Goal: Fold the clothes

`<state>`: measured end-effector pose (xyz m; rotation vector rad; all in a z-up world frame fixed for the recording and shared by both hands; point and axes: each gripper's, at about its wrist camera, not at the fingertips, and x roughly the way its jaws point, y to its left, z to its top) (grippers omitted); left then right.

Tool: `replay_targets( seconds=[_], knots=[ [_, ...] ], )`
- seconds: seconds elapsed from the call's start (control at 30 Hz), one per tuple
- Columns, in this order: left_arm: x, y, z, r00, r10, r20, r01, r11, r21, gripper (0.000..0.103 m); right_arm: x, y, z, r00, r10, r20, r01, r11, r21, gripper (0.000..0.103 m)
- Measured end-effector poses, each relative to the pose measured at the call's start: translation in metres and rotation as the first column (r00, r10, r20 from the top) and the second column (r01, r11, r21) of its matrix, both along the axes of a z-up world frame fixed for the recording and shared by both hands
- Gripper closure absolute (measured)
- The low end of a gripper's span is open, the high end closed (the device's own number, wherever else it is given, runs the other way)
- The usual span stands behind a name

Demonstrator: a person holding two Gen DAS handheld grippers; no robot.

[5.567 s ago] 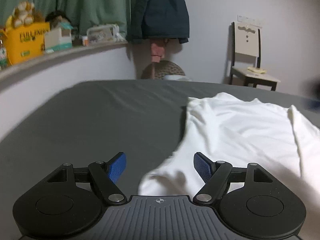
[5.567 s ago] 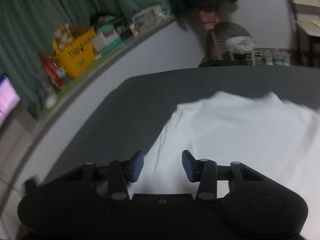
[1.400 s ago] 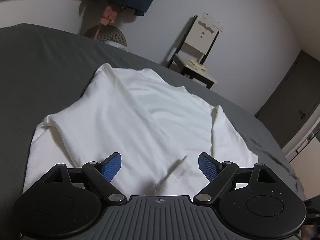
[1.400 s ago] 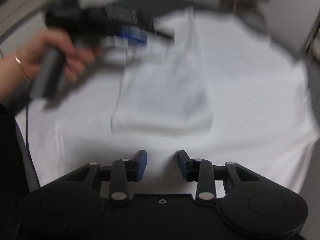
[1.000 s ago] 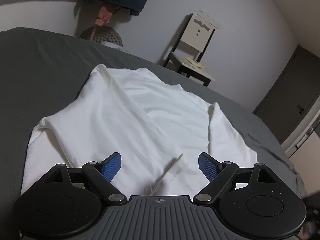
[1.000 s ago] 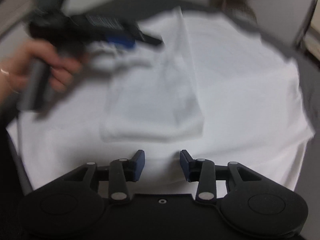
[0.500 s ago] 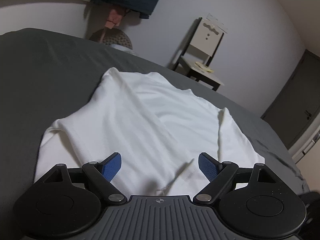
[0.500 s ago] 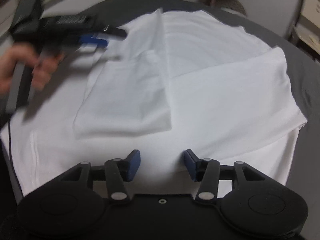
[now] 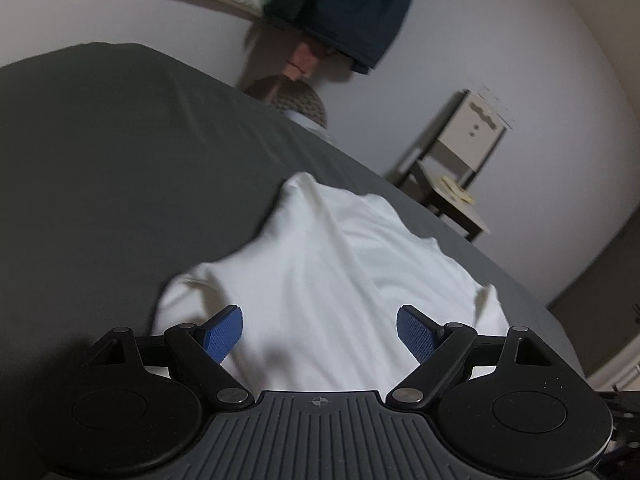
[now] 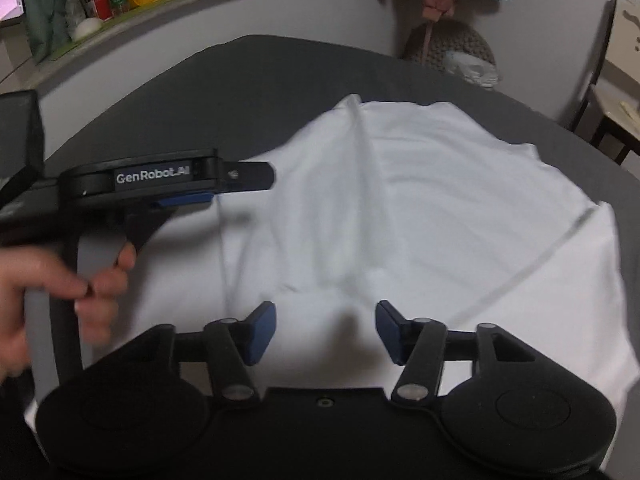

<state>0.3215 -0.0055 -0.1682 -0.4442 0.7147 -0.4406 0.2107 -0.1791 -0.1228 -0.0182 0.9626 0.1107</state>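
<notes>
Lying spread on a dark grey bed [image 10: 256,80] is one white T-shirt [image 10: 440,200], the only garment being worked. One side panel with its sleeve is turned inward over the shirt's middle, leaving a long crease from the collar end down toward the hem. The opposite edge, nearer the chair [image 9: 452,168], also looks turned in, though blur makes that uncertain.

Two grippers show. The left gripper [image 9: 320,332] hovers low over the folded side of the shirt, its blue fingers wide apart and holding nothing. The right gripper [image 10: 326,330] hangs above the hem end of the shirt, fingers likewise apart and empty. A hand [image 10: 52,292] grips the left tool's handle.

My judgement: the lengthwise folding is under way or just set down, with both tools free between grasps. The next move likely calls for pinching a shirt edge cleanly, through every layer, without dragging the crease.

One chair stands beyond the shirt, against the wall.
</notes>
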Motion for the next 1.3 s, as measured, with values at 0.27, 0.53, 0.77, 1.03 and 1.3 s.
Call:
replay_targets(
  seconds=[0.27, 0.53, 0.77, 1.03, 1.3],
  knots=[
    [0.012, 0.013, -0.008, 0.997, 0.069, -0.035, -0.071, 0.996, -0.06, 0.018, 0.009, 0.02, -0.038, 0.994, -0.106, -0.018, 0.106, 0.993, 0.041, 0.093],
    [0.019, 0.008, -0.008, 0.999, 0.044, -0.024, -0.046, 0.997, -0.065, 0.018, -0.086, -0.015, 0.0, 0.944, -0.306, 0.125, 0.267, 0.929, 0.256, 0.098],
    [0.007, -0.016, -0.001, 0.991, -0.13, 0.0, 0.13, 0.99, -0.047, 0.018, -0.199, -0.046, -0.006, 0.852, -0.519, 0.064, 0.456, 0.797, 0.395, 0.096],
    [-0.016, -0.056, 0.005, 0.914, -0.404, 0.025, 0.404, 0.915, 0.019, 0.018, -0.239, -0.072, -0.04, 0.757, -0.652, -0.051, 0.574, 0.624, 0.53, 0.047],
    [-0.054, -0.094, 0.008, 0.754, -0.656, 0.035, 0.642, 0.748, 0.168, 0.018, -0.256, -0.121, -0.055, 0.689, -0.709, -0.154, 0.504, 0.315, 0.804, 0.045]
  ],
)
